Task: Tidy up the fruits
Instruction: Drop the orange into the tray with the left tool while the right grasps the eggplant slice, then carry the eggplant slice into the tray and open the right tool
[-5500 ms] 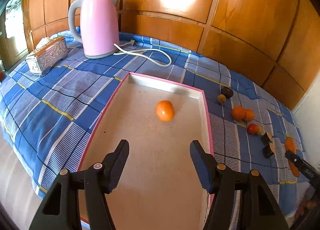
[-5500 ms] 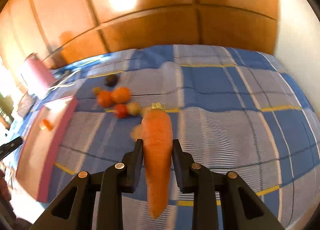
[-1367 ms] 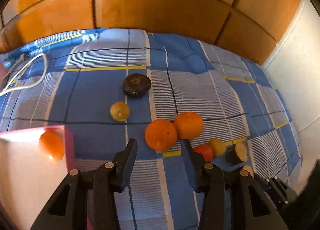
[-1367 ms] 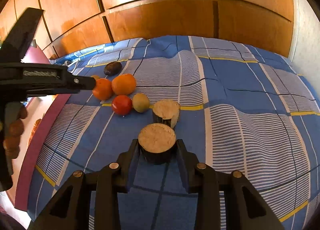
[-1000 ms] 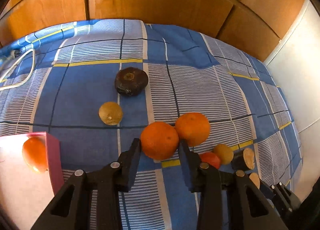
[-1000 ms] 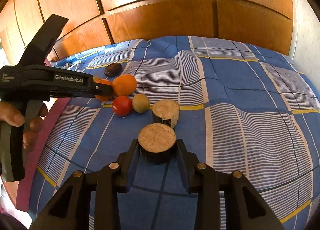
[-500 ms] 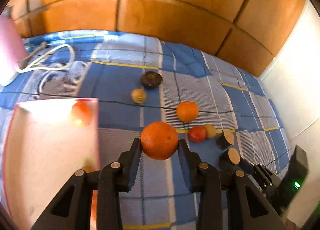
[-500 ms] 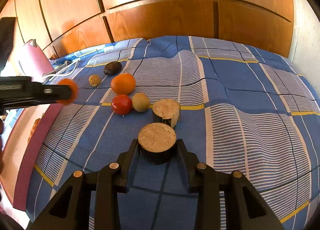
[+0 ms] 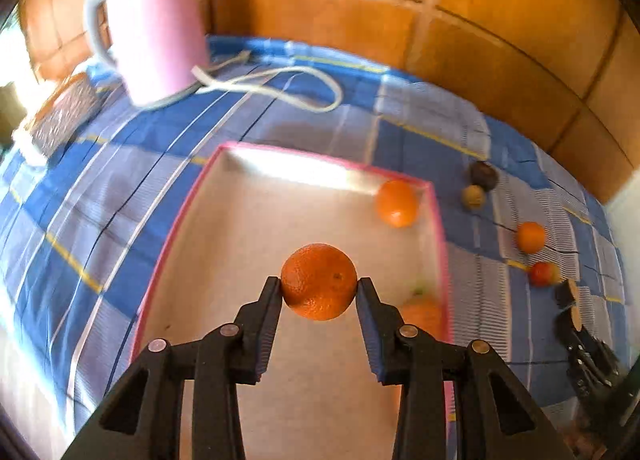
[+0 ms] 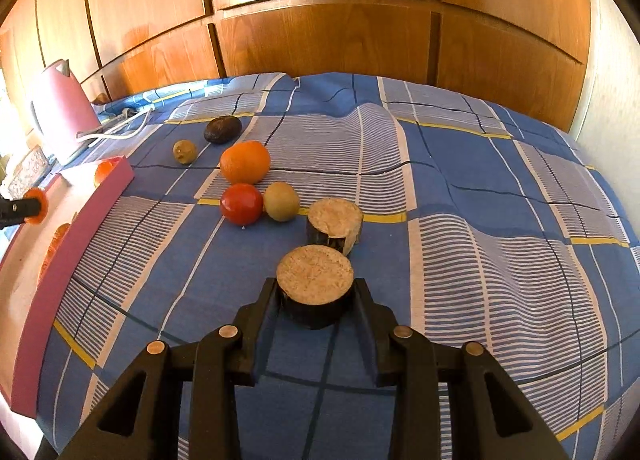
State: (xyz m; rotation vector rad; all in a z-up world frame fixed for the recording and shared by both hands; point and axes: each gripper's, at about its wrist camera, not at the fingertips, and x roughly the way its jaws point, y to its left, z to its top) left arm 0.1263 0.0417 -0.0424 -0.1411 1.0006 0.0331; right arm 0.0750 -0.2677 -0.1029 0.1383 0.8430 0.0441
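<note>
My left gripper [image 9: 319,287] is shut on an orange [image 9: 319,281] and holds it above the pink-rimmed tray [image 9: 176,220]. In the tray lie another orange [image 9: 397,203] at the far right corner and a carrot [image 9: 423,314] by the right rim. My right gripper [image 10: 316,292] is shut on a dark-skinned cut piece with a pale top [image 10: 315,285], low over the blue checked cloth. A second cut piece [image 10: 335,222], a red fruit [image 10: 241,203], a green-brown fruit [image 10: 281,201], an orange [image 10: 245,162], a small brown fruit [image 10: 184,151] and a dark fruit [image 10: 222,129] lie on the cloth ahead.
A pink kettle [image 9: 154,28] with a white cord [image 9: 280,90] stands behind the tray. A patterned box [image 9: 64,112] lies at the far left. Wooden wall panels [image 10: 320,32] close the back. The tray's pink wall [image 10: 60,260] shows at the left of the right wrist view.
My left gripper has carried the orange leftward from over the cloth to above the tray. My right gripper has stayed still, shut on the cut piece.
</note>
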